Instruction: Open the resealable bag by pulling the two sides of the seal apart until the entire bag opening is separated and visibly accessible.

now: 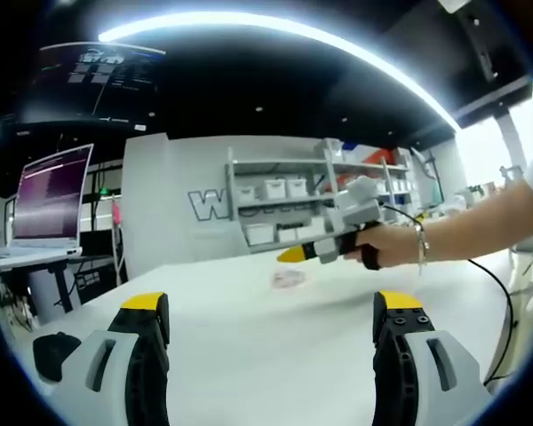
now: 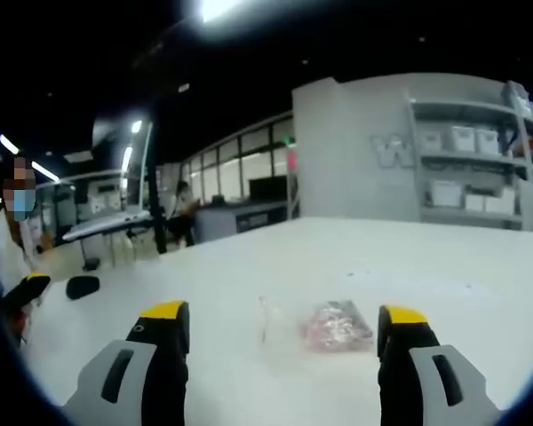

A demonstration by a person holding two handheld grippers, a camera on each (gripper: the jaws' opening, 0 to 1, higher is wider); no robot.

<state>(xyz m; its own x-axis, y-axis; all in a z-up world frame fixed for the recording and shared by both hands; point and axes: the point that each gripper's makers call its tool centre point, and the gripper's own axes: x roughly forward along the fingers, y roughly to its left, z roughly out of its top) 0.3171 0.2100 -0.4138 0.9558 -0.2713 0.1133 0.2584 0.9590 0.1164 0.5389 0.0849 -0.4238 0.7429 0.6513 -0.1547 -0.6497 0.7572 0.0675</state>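
A small clear resealable bag with pinkish contents lies flat on the white table, just ahead of my right gripper, which stands open with nothing between its fingers. The same bag shows small and far off in the left gripper view, in the middle of the table. My left gripper is open and holds nothing, well short of the bag. The right gripper, held by a person's hand, hangs above the table beyond the bag in that view.
A laptop stands on a side desk at the left. A dark object lies at the table's left edge. Shelves with white bins line the grey wall behind. People stand in the far background.
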